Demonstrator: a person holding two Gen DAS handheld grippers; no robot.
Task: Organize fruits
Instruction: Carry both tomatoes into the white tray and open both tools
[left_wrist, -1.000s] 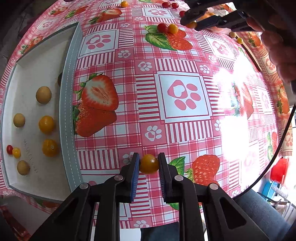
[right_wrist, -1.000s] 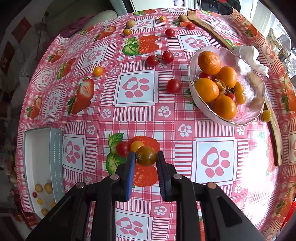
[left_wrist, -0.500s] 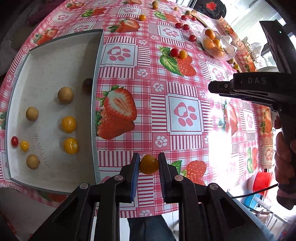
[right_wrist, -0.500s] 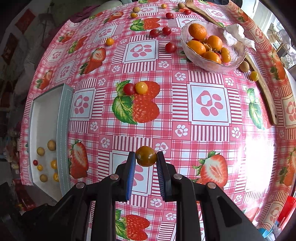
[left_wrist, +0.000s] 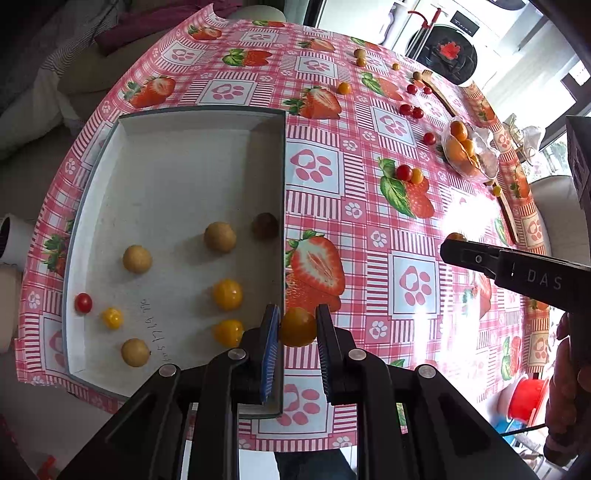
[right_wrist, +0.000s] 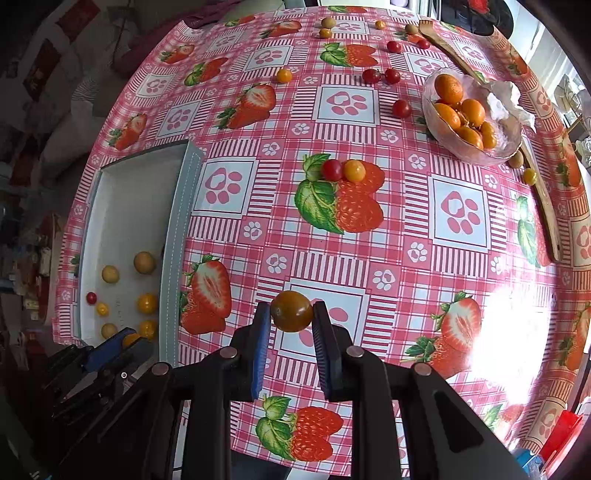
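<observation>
Left hand-held gripper (left_wrist: 297, 328) pinching a round orange-yellow tomato (left_wrist: 297, 327) beside the grey tray's wall (left_wrist: 283, 221), right hand-held gripper (right_wrist: 290, 317) gripping a brownish-green tomato (right_wrist: 291, 311) above the worktop (right_wrist: 369, 258)

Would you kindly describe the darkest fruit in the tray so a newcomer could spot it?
Find the grey tray at the table's left edge. Against its right wall sits a dark brown fruit, beside a tan one. It alone is dark; the others are tan, yellow or red.

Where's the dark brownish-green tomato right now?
In the right wrist view, the dark brownish-green tomato sits pinched in the right gripper, above the tablecloth, right of the grey tray.
</observation>
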